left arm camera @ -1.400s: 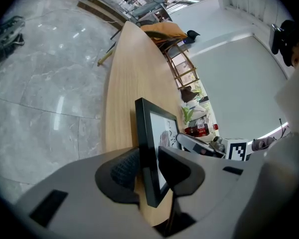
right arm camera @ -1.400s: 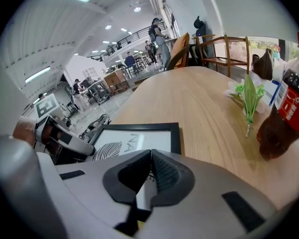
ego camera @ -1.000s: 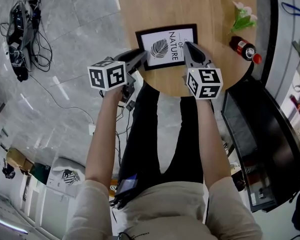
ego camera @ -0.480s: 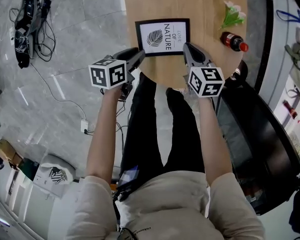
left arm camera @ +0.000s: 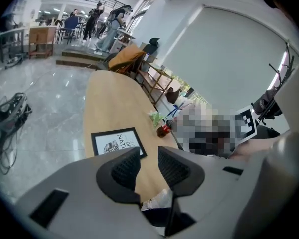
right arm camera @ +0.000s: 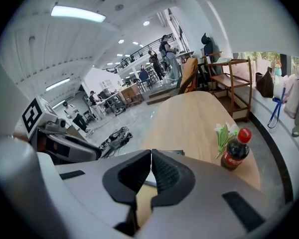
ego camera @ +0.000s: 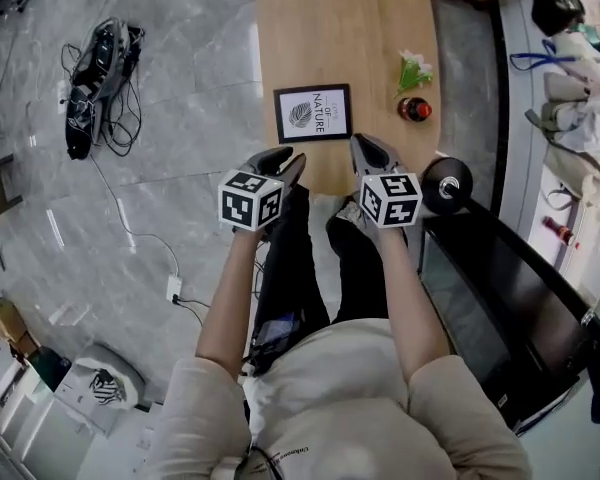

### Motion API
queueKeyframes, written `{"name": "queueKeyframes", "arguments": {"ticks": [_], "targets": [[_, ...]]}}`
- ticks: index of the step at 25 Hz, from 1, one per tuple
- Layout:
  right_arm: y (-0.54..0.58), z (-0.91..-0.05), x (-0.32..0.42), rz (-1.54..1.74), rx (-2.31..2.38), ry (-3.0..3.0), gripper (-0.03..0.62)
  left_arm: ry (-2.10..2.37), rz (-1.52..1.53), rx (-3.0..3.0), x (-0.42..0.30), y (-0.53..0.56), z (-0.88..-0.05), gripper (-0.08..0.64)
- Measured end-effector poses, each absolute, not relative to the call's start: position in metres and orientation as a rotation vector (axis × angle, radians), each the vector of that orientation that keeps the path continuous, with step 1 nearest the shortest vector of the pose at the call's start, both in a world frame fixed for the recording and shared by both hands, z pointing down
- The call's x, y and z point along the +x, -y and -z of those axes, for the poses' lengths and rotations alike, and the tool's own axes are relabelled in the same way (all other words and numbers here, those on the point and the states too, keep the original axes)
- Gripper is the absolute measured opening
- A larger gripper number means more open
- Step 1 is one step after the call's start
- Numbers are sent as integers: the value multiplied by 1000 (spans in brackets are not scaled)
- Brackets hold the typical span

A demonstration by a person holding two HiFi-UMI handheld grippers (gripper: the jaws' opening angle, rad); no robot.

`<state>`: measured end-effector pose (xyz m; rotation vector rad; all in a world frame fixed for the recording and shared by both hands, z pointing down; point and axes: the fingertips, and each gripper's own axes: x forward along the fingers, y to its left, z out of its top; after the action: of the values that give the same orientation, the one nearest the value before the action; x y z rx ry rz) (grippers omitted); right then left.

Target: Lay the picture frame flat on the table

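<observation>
One frame (ego camera: 313,113) lies flat near the table (ego camera: 330,28) edge, open wood beyond; one bottle (ego camera: 414,109); left gripper (left arm camera: 148,153) slightly parted, right gripper (right arm camera: 151,153) closed, both empty

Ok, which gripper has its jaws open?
The left gripper: its jaws stand apart with nothing between them, while the right gripper has them pressed together.

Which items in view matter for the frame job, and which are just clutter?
Job: black-framed leaf-print picture, lying flat; light wooden table; left tool; right tool.
Clutter: red-capped dark cola bottle; green-and-white flower sprig; black cable bundle on the floor.
</observation>
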<state>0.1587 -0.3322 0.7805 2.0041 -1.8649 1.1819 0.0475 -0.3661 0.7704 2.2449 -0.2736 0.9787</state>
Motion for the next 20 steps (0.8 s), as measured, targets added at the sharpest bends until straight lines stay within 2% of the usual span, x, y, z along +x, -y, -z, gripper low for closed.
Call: {"name": "queueKeyframes", "arguments": {"ticks": [10,20], "targets": [[291,-656,133,-1134,1980,1943,34,406,-1040,2419,31,331,-653,121],[240,-580,84,-1073,1798,2103,34,532,-948,2480,10,280,-576,120]]}}
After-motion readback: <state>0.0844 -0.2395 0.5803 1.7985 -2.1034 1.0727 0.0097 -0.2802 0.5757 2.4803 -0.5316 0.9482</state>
